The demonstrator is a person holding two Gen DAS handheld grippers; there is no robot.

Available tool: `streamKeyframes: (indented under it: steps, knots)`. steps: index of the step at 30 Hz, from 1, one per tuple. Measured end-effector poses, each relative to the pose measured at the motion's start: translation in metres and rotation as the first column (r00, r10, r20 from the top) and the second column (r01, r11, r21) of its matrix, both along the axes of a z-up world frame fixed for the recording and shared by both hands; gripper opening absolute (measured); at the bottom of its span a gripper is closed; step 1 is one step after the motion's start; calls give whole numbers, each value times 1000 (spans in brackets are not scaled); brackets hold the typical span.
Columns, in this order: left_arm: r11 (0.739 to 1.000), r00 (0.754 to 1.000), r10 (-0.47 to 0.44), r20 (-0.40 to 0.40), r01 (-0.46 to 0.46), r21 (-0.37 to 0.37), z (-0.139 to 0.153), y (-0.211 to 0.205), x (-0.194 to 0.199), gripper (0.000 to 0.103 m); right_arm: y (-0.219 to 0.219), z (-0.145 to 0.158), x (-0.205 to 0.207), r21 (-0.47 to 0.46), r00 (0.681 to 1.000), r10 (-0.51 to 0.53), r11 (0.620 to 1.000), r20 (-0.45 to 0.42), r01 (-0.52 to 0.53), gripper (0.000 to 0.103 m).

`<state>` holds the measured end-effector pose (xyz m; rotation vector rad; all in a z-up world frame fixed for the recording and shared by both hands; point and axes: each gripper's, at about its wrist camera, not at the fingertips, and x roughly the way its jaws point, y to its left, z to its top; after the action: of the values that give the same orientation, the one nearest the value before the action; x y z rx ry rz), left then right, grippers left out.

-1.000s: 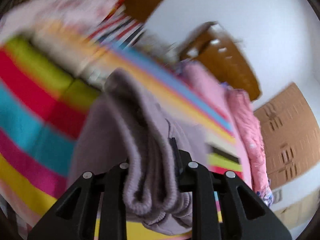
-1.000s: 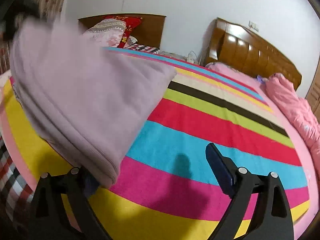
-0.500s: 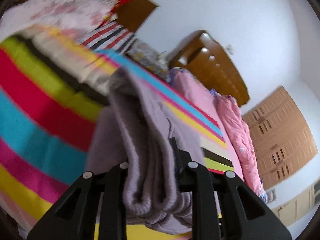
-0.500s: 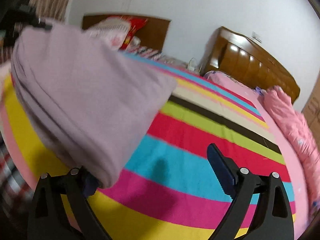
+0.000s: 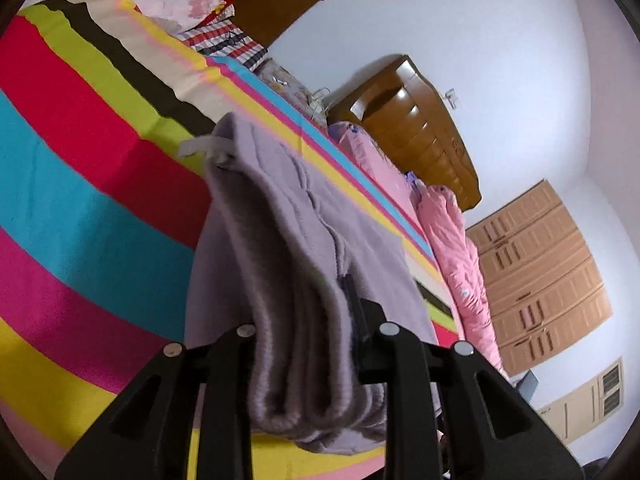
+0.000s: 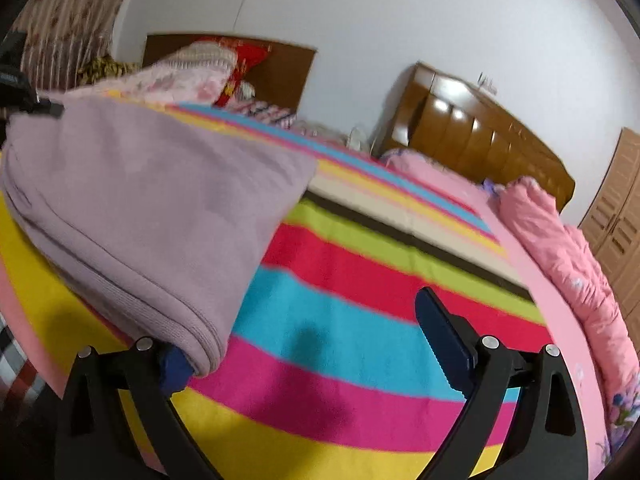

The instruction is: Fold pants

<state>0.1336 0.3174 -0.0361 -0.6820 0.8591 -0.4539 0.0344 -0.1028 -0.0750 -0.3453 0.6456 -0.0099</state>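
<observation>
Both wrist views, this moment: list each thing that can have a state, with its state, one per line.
Lilac pants: folded in layers, bunched edge between the left fingers.
Left gripper: on the pants, jaws easing open.
Right gripper: open wide, holding nothing; the pants drape against its left finger.
Striped bedspread: spread flat on the bed.
Pink quilt: crumpled along the bed's far side.
Wardrobe: doors shut.
</observation>
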Motion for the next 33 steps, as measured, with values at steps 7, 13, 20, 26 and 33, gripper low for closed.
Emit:
streamKeyframes:
  steps: [7,13,20,26,33]
  knots:
    - [993,1000,28,-9,-29,-117,-33,15,-1,29,-8,2,-3,38,999,41,998,-17,-41,93]
    - [913,951,309,-19,-291,284,25,15,-25,82,-43,19,-40,260,970,242,938,-25,-228,93]
    - [910,973,56,225,-142,389,82,-74,-46,84,-27,53,-6,362,971,231,902,58,-236,93]
    - [852,992,17,124,-79,517,17,-101,-22,84,11,10,-5,202,957,288,940,-38,-275,91]
    - [876,988,-13,151,-61,478,11,-92,-38,84,-8,11,-1,323,953,285,915,-98,-241,93]
